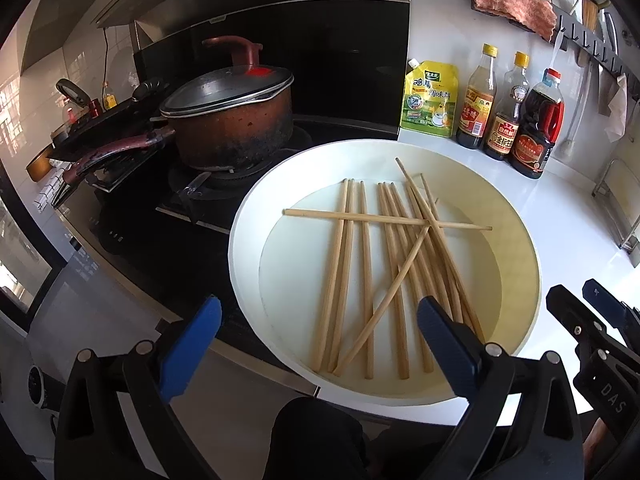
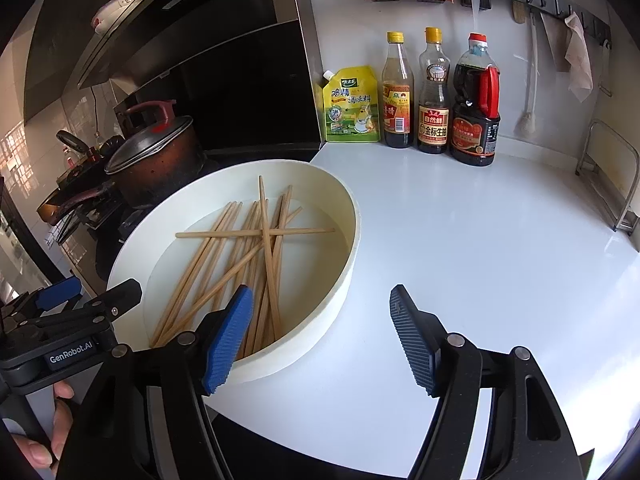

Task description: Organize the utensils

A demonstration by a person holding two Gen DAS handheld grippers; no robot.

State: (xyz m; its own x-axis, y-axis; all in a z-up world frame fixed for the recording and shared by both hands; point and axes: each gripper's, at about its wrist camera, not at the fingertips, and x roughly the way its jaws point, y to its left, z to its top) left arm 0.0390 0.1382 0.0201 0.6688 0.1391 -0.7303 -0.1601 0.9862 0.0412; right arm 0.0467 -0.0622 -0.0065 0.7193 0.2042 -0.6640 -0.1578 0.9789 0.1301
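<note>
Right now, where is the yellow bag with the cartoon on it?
In both wrist views, the yellow seasoning pouch stands at the back of the white counter, between the black stove backsplash and the first sauce bottle.

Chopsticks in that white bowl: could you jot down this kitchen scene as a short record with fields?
Utensils: wooden chopsticks, loose, one lying crosswise over the others
Container: round white basin on a white counter
Left hand-held gripper: open, empty, over the basin's near rim
Right hand-held gripper: open, empty, beside the basin
Behind: yellow pouch, three sauce bottles
Stove: lidded pot
</note>
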